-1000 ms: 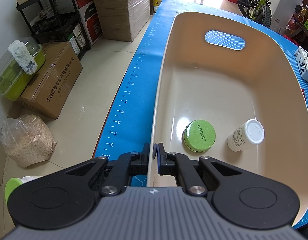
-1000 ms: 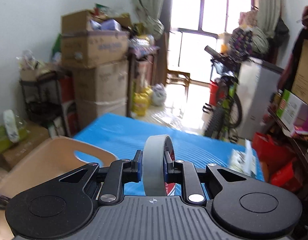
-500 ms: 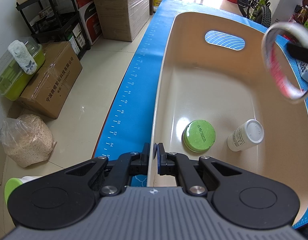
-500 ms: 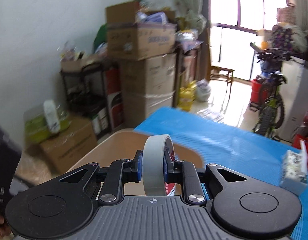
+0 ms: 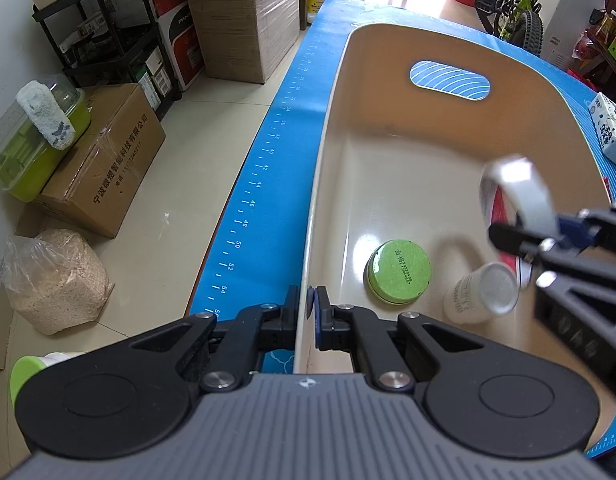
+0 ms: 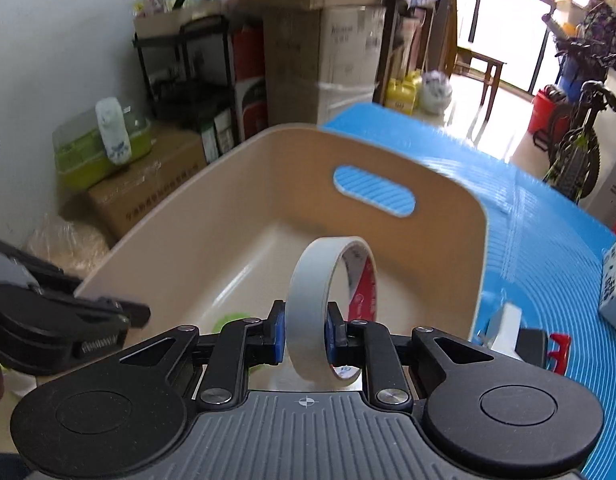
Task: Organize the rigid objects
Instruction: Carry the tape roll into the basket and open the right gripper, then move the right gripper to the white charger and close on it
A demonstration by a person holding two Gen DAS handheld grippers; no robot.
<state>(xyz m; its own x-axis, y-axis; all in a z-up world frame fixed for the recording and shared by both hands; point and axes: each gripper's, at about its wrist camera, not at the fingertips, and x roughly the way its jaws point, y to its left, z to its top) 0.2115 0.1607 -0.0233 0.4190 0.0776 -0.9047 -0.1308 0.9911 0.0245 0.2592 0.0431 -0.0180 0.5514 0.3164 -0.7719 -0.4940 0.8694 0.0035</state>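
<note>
A beige plastic bin (image 5: 388, 128) with a handle slot stands on the blue mat (image 5: 275, 152). My left gripper (image 5: 311, 312) is shut on the bin's near left rim. Inside the bin lie a green round tin (image 5: 399, 271) and a white bottle (image 5: 482, 292). My right gripper (image 6: 304, 334) is shut on a roll of white tape (image 6: 308, 300) and holds it upright over the bin's inside (image 6: 243, 248). The tape also shows in the left wrist view (image 5: 520, 196), above the white bottle.
A tissue pack (image 5: 610, 132) lies on the mat right of the bin. A white and red object (image 6: 520, 332) lies by the bin's right side. Cardboard boxes (image 5: 103, 160), a shelf, a green container and a grain bag (image 5: 55, 280) stand on the floor to the left.
My right gripper has swung left and down with the tape, from beside the bin to over its inside. The left gripper has kept its hold on the rim.
</note>
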